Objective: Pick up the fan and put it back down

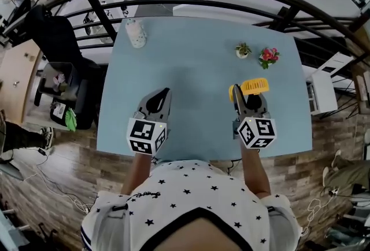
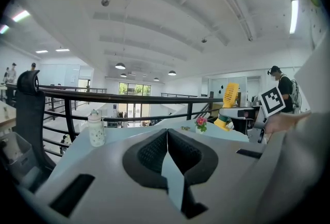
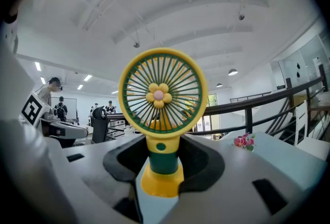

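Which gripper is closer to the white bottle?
Left. The left gripper is on the bottle's side, well short of it; the right gripper, closed on the fan, is farther across the table.

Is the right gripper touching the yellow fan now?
Touching. In the right gripper view, both pads of the right gripper close on the stem of the fan.

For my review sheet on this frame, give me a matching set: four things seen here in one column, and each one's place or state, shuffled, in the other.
1. fan
2. white bottle
3. pink flowers
4. left gripper

A. jaws together, nothing between them
B. far right of the table, beside the small potted plant
C. upright between the jaws of the right gripper
D. far left of the table

Pairs: 1-C; 2-D; 3-B; 4-A
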`<state>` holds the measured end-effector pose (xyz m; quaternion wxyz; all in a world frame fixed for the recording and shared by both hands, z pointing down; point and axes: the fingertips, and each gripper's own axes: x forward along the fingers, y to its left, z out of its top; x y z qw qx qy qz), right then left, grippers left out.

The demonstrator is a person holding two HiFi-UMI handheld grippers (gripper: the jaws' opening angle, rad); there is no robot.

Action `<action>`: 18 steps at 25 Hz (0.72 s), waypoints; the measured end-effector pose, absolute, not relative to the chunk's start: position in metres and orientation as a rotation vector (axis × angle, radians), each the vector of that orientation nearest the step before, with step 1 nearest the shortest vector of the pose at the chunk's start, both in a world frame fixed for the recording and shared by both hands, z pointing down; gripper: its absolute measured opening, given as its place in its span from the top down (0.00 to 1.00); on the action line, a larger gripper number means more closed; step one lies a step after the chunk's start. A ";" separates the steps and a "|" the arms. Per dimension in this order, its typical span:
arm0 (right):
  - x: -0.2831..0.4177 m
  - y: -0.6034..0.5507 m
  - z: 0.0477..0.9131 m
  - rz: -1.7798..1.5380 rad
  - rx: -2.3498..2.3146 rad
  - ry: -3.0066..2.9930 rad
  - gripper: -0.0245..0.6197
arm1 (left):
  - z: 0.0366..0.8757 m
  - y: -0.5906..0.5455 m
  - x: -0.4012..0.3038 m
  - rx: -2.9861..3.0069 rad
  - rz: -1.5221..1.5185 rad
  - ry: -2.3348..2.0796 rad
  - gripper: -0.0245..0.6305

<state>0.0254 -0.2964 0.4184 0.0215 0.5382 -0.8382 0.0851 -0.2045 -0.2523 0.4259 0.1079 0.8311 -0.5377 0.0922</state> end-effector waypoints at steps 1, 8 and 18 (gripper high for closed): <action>0.025 -0.298 0.420 0.266 1.662 -2.598 0.69 | 0.426 -0.252 -0.205 2.441 0.274 -1.588 0.92; 0.019 -0.311 0.436 0.279 1.619 -2.594 0.69 | 0.429 -0.254 -0.211 2.407 0.288 -1.630 0.92; 0.012 -0.333 0.465 0.277 1.545 -2.568 0.69 | 0.429 -0.263 -0.211 2.381 0.300 -1.673 0.92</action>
